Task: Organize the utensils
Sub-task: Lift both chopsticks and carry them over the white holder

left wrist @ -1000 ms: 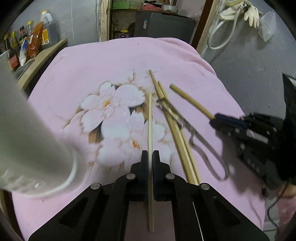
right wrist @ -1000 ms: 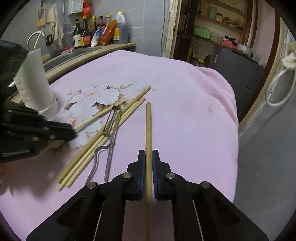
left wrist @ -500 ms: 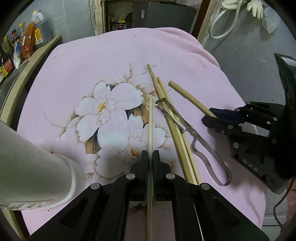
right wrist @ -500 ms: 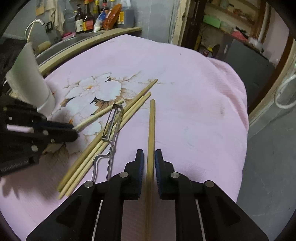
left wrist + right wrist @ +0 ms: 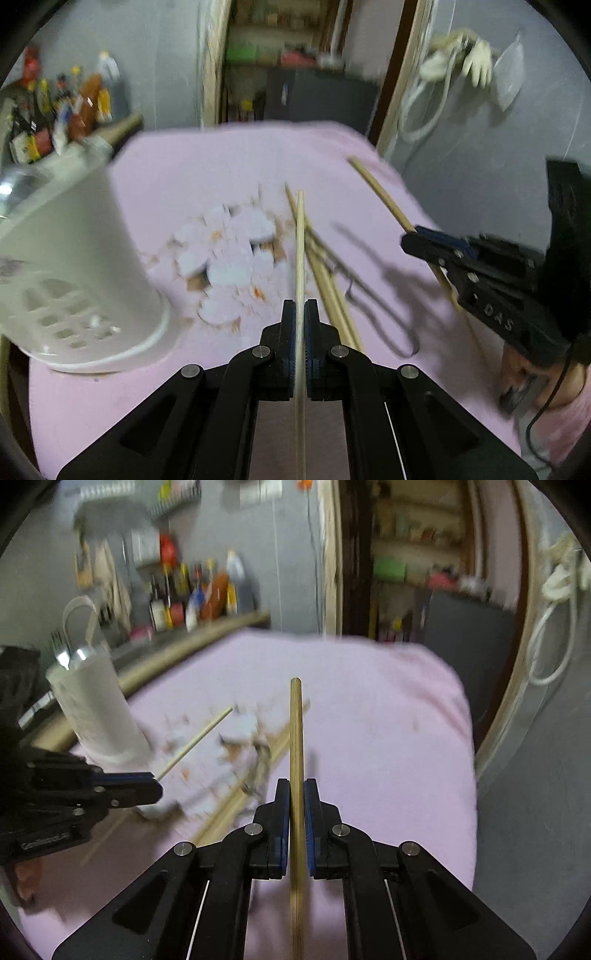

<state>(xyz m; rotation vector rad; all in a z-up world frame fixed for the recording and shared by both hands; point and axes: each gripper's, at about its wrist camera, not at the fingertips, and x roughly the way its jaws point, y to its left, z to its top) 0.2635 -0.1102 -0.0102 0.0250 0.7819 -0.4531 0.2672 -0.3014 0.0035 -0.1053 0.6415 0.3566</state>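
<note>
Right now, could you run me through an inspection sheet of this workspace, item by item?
Surface: pink cloth with a white flower print covering the table.
Job's things: white perforated plastic utensil holder standing on the cloth; loose bamboo chopsticks and a metal wire peeler lying beside them.
Clutter: nothing seen on the cloth.
Grippers: left gripper shut on a thin pale chopstick; right gripper shut on a thicker brown chopstick.
Cables: thin black cable by the right hand.
Surroundings: sauce bottles on a counter, shelves, rubber gloves hanging on the wall.
</note>
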